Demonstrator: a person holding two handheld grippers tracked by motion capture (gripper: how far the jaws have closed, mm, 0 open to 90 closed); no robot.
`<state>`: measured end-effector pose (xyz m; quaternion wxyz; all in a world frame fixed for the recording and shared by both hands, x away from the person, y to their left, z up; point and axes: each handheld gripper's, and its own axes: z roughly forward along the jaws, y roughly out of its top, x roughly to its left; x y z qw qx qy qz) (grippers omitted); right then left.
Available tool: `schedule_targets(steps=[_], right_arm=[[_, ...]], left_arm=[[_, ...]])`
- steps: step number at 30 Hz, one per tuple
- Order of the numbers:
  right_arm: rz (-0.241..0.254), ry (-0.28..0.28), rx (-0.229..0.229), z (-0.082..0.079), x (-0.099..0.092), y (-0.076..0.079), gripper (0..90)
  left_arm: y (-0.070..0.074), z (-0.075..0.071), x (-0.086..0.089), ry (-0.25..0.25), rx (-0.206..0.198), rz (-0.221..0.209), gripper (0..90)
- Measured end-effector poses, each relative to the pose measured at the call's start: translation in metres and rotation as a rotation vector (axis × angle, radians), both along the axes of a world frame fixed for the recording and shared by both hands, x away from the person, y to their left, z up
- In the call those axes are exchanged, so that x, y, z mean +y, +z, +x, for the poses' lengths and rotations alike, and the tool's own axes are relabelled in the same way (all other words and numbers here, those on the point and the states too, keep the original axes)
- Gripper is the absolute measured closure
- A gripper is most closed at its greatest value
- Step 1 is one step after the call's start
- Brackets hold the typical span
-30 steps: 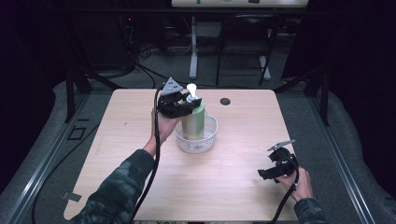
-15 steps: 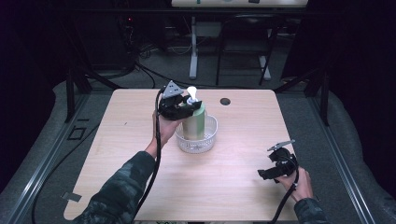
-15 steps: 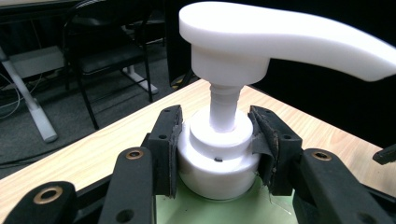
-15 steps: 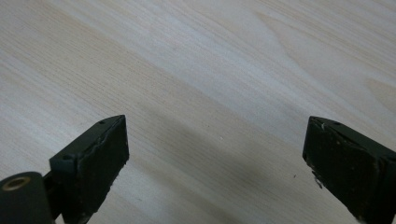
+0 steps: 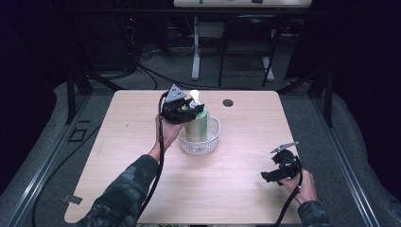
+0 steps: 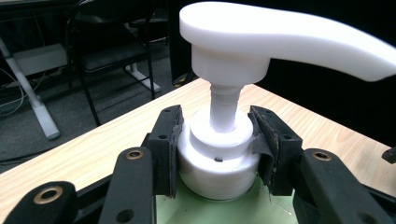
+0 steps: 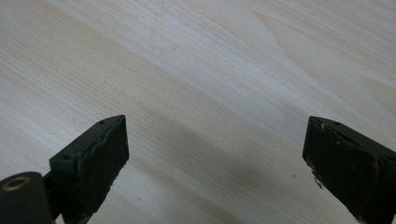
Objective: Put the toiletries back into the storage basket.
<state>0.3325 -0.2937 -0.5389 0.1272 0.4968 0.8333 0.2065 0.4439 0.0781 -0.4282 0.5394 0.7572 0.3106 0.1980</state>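
Left gripper (image 6: 217, 140) clamped on white collar of pump bottle (image 5: 197, 124), standing upright in white mesh basket (image 5: 213, 138) mid-worktop (image 5: 246, 189); best kept vertical and lifted straight to clear the rim. Pale green body, white pump head. Right gripper (image 7: 217, 158) idle over bare wood at right, jaws wide apart, nothing between.

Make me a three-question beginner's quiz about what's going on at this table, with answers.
1. True or false: the left gripper is clamped on the pump bottle at its white collar.
2. Where is the bottle's base? A) flat on the table B) in the white basket C) on the floor
3. What lies between the jaws of the right gripper?

Key: 1. True. 2. B. 3. Nothing; they stand wide apart over the bare wooden table.
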Motion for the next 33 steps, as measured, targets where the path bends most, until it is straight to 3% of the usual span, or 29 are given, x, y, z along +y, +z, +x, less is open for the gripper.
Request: schedule_targets(steps=[13, 33], right_arm=[[0.001, 0.000, 0.001, 0.000, 0.000, 0.000, 6.7], [-0.005, 0.003, -0.003, 0.000, 0.000, 0.001, 6.7]], left_arm=[[-0.010, -0.001, -0.004, -0.004, 0.000, 0.002, 55.6], [-0.010, -0.005, -0.002, -0.013, -0.005, 0.019, 54.9]])
